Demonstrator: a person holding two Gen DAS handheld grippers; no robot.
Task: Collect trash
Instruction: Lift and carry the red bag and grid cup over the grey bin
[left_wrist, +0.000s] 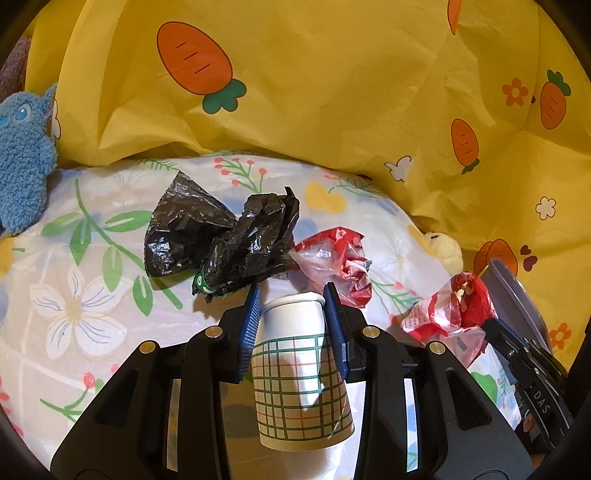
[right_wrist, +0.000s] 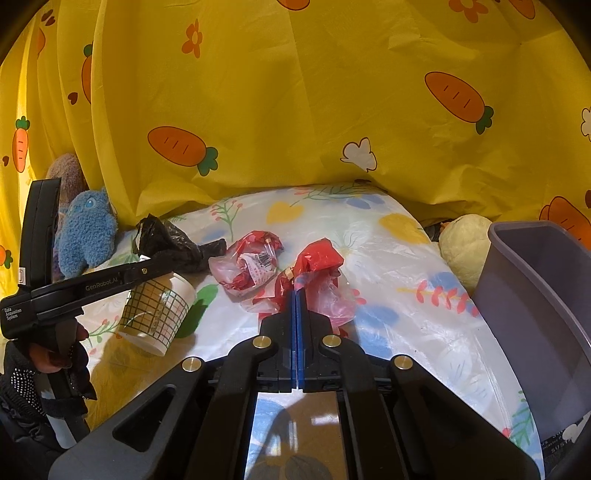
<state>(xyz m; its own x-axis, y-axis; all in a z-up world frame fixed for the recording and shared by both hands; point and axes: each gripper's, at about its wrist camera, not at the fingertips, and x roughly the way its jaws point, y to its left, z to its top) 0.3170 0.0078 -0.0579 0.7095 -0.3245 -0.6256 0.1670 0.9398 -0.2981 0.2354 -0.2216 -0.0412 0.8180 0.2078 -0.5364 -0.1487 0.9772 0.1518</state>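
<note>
Paper cup (left_wrist: 301, 373), white with a green and red grid, clamped between the blue pads (left_wrist: 250, 332) of the left gripper (left_wrist: 291, 295), mouth toward the camera and base pointing away, tilted over the floral bed sheet (left_wrist: 74, 295). Seen from the right wrist, same cup (right_wrist: 157, 314) leaning beneath the left tool's black body, whether touching the sheet or held just above it hard to say from this angle.

Just beyond the cup's base, crumpled black plastic bag (left_wrist: 221, 240) lying on the sheet, with a small green-and-white scrap (left_wrist: 203, 285) peeking out at its near edge. Right beside the black bag, touching it, a red and clear wrapper (left_wrist: 334, 266). Farther right, a second red and clear bag (left_wrist: 448, 314), pinched in the right gripper (right_wrist: 297, 291), blue pads pressed together on the thin plastic, the rest of the bag (right_wrist: 317, 280) bunched up ahead of the tips.

Grey bin (right_wrist: 535, 295) at the right edge of the bed, open mouth facing left. Pale yellow plush (right_wrist: 463, 247) wedged just behind it. Blue fuzzy plush (right_wrist: 86, 232) at the far left, against the yellow carrot-print curtain (right_wrist: 295, 110) draped behind everything.
</note>
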